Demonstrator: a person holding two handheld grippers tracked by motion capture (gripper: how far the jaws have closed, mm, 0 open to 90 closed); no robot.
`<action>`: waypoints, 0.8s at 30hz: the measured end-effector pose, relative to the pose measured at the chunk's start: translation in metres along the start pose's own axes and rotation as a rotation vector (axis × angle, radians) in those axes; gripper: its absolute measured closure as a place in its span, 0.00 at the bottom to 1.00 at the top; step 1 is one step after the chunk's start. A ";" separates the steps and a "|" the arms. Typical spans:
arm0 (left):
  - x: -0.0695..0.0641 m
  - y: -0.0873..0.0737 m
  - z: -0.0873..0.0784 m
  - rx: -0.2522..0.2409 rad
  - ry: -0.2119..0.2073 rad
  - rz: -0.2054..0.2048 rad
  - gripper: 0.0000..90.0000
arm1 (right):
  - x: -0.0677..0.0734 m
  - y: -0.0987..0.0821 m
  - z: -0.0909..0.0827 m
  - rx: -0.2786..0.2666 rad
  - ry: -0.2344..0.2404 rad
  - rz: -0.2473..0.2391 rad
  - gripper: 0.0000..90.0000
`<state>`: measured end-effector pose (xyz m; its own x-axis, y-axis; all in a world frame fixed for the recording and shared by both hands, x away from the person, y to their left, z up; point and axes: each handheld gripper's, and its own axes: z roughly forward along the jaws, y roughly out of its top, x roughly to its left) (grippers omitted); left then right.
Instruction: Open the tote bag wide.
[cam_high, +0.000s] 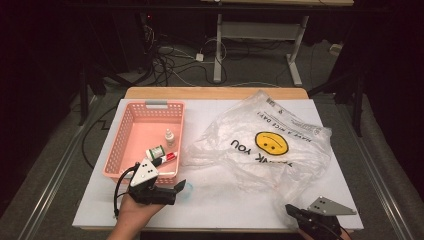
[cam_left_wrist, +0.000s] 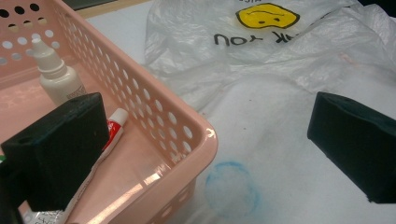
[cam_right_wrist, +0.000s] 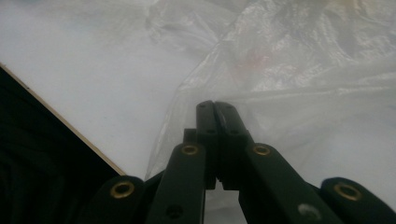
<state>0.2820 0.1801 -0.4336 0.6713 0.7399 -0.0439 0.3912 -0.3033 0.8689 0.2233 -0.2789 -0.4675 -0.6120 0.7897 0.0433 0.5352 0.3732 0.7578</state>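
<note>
A clear plastic bag (cam_high: 280, 165) with a yellow smiley face and "THANK YOU" print lies crumpled on the right half of the white table (cam_high: 215, 205). At the bag's near corner my right gripper (cam_high: 290, 209) is shut, and its jaw tips (cam_right_wrist: 215, 105) pinch the film's edge (cam_right_wrist: 187, 93). My left gripper (cam_high: 176, 188) sits at the near right corner of a pink basket (cam_high: 145, 107). Its jaws stand wide open (cam_left_wrist: 205, 112), one over the basket (cam_left_wrist: 187, 121) and one over the table, with nothing between them.
In the basket lie a white dropper bottle (cam_high: 170, 136) (cam_left_wrist: 56, 77), a red-and-white tube (cam_high: 169, 157) (cam_left_wrist: 114, 123) and a small green-and-white container (cam_high: 156, 152). A blue ring stain (cam_left_wrist: 232, 188) marks the table by the basket's corner. The bag (cam_left_wrist: 280, 60) spreads just beyond it.
</note>
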 end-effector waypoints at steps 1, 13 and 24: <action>0.000 0.000 0.000 -0.001 0.001 0.000 0.00 | 0.003 0.002 0.003 0.003 0.008 -0.013 1.00; 0.003 0.000 -0.002 -0.019 0.033 0.003 0.00 | 0.005 0.013 -0.024 -0.154 0.038 0.015 0.80; 0.000 0.001 0.000 0.013 0.008 -0.011 0.00 | -0.021 0.050 -0.029 -0.251 -0.001 0.000 0.49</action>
<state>0.2820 0.1800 -0.4328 0.6620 0.7479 -0.0493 0.4063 -0.3028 0.8621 0.2465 -0.2911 -0.4114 -0.6113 0.7902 0.0425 0.3733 0.2406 0.8960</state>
